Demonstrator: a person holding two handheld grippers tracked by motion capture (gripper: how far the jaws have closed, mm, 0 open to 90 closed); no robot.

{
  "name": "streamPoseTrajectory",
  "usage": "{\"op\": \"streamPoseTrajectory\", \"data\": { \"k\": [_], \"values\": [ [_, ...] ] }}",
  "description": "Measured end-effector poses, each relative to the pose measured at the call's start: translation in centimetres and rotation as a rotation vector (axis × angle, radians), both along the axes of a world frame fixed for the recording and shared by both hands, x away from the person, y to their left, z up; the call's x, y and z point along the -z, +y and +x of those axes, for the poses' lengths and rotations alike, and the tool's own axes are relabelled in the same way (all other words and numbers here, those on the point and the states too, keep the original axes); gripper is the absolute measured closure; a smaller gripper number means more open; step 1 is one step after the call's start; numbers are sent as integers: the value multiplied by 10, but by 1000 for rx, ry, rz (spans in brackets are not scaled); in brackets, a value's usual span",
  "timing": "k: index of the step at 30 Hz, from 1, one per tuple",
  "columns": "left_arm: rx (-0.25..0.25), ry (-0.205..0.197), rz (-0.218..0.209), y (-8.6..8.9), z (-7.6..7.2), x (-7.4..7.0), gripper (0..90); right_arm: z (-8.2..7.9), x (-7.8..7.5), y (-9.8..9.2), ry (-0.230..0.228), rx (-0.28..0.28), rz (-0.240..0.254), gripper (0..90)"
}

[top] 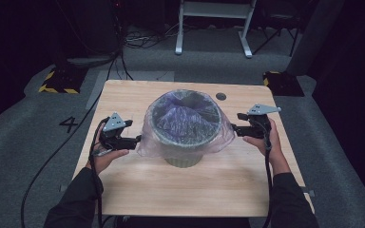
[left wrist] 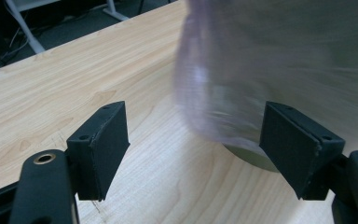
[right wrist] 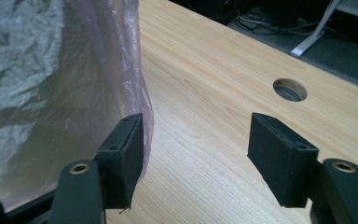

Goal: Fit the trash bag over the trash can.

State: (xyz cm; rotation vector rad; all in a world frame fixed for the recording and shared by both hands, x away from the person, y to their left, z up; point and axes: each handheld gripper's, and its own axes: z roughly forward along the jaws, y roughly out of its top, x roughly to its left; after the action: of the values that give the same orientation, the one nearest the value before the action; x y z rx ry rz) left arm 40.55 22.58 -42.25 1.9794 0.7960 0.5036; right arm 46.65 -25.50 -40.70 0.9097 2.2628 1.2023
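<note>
A pale green bin [top: 184, 159] stands in the middle of the wooden table [top: 180, 190]. A translucent purple plastic bag [top: 185, 118] lines it and hangs over its rim. My left gripper [top: 137, 141] sits at the bin's left side, open, its jaws right by the bag's hanging edge. In the left gripper view the bag [left wrist: 242, 79] hangs between and beyond the spread jaws [left wrist: 196, 149]. My right gripper [top: 234, 128] is at the bin's right side, open. In the right gripper view the bag [right wrist: 65, 79] drapes past the left jaw, with bare wood between the jaws [right wrist: 196, 158].
A round cable hole [top: 221, 96] lies in the table near the far right; the right gripper view has this hole [right wrist: 289, 89] too. Cables trail from both grippers off the near edge. White desk legs [top: 214, 28] and yellow-black floor blocks [top: 59, 80] stand beyond the table.
</note>
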Motion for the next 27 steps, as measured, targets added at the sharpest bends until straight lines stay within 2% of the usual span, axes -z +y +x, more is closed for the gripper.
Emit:
{"op": "streamPoseTrajectory", "data": {
  "k": [3, 6, 9, 11, 14, 18, 20, 22, 24, 25, 26, 27],
  "values": [
    [41, -13, 6, -3, -7, -2, 232, -3, -3, 0, -28, 20, -15, 339],
    [73, -27, 17, -6, -15, -5, 226, -6, -8, -1, -50, 14, 41, 331],
    [76, -36, 38, -5, -21, -5, 222, -8, -13, -2, -70, 25, 67, 322],
    [66, -36, 36, 0, -25, -4, 217, -8, -17, -2, -82, 49, 51, 324],
    [59, -32, 21, 8, -33, -4, 211, -10, -20, -1, -104, 90, -7, 322],
    [76, -47, 0, 13, -44, -9, 200, -15, -26, -5, -121, 81, 19, 313],
    [99, -56, 0, 12, -50, -12, 188, -19, -31, -7, -129, 66, 49, 308],
    [119, -68, 5, 10, -57, -17, 177, -24, -37, -7, -133, 55, 55, 296],
    [144, -79, -10, 9, -64, -20, 168, -32, -43, -4, -144, 20, 46, 281],
    [159, -79, -30, 8, -66, -20, 167, -36, -46, -2, -151, -2, 45, 274],
    [178, -72, -52, 6, -67, -21, 167, -42, -48, 0, -152, -26, 52, 265],
    [193, -65, -56, 3, -69, -21, 162, -46, -50, 2, -155, -53, 58, 264]
  ]
}}
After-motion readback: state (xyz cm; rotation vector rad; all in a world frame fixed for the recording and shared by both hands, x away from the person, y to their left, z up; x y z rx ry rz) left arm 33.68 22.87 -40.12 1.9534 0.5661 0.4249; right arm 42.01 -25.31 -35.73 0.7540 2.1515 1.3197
